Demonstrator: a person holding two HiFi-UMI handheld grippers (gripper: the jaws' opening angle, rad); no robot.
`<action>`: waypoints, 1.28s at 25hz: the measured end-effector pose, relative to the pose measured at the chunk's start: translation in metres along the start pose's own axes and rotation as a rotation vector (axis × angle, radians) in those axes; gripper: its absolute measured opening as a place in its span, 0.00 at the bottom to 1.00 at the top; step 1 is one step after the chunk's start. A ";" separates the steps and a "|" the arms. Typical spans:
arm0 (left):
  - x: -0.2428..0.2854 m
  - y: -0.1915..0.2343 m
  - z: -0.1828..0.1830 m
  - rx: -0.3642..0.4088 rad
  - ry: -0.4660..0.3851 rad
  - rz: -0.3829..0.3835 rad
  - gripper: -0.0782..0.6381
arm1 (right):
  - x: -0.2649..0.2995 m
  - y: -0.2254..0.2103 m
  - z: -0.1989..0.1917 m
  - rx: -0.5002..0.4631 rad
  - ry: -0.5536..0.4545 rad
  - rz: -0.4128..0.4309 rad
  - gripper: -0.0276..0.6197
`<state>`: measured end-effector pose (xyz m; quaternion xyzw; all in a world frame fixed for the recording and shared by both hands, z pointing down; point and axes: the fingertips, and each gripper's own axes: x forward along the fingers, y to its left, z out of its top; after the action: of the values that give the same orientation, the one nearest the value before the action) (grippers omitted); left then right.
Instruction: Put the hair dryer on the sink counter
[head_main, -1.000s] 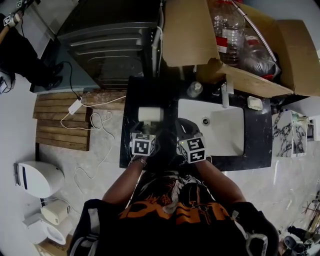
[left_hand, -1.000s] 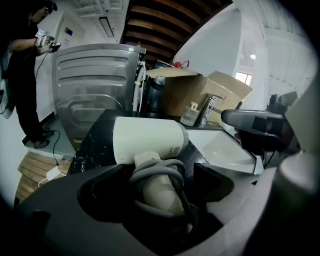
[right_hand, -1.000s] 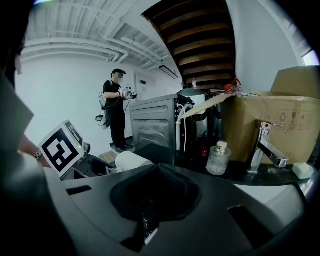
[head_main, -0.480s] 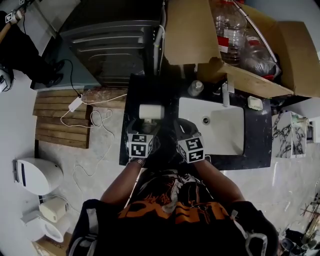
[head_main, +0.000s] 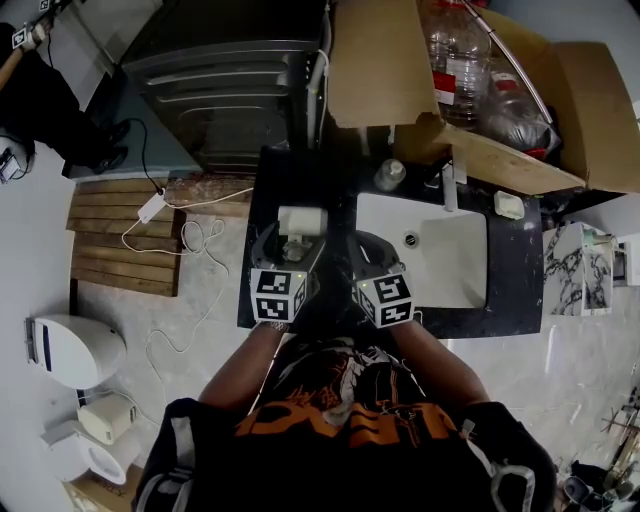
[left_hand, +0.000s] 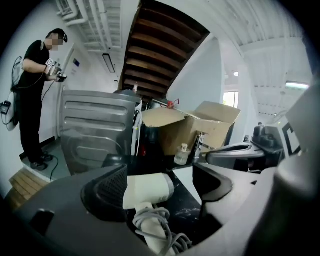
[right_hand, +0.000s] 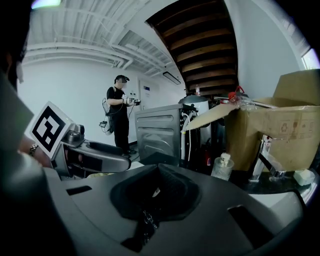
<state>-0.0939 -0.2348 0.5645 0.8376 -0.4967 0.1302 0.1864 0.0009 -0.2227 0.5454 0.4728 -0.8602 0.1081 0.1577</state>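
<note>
Lower centre in the head view, the right gripper (head_main: 372, 258) is sitting empty, jaws pressed together. The left gripper (head_main: 291, 250) is gaping wide around the white plastic hair dryer (left_hand: 148, 189), which is lying on the black stone sink counter (head_main: 520, 270). Its grey coiled cord (left_hand: 156, 226) is bunching between the jaws, so a careless pull-back could snag it and drag the dryer off.

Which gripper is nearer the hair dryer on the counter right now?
Left. The left gripper has its open jaws either side of the hair dryer on the counter; the right gripper, shut, sits off to its right, beside the sink.
</note>
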 end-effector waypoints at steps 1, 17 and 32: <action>-0.002 -0.004 0.009 0.013 -0.022 -0.008 0.70 | -0.002 0.001 0.006 0.001 -0.013 0.002 0.06; -0.060 -0.063 0.105 0.219 -0.306 -0.073 0.30 | -0.056 0.030 0.094 -0.091 -0.237 0.037 0.06; -0.123 -0.087 0.169 0.156 -0.487 -0.095 0.14 | -0.115 0.064 0.187 -0.122 -0.487 0.117 0.06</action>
<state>-0.0698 -0.1748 0.3470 0.8786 -0.4753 -0.0463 0.0020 -0.0269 -0.1618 0.3270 0.4239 -0.9036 -0.0519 -0.0322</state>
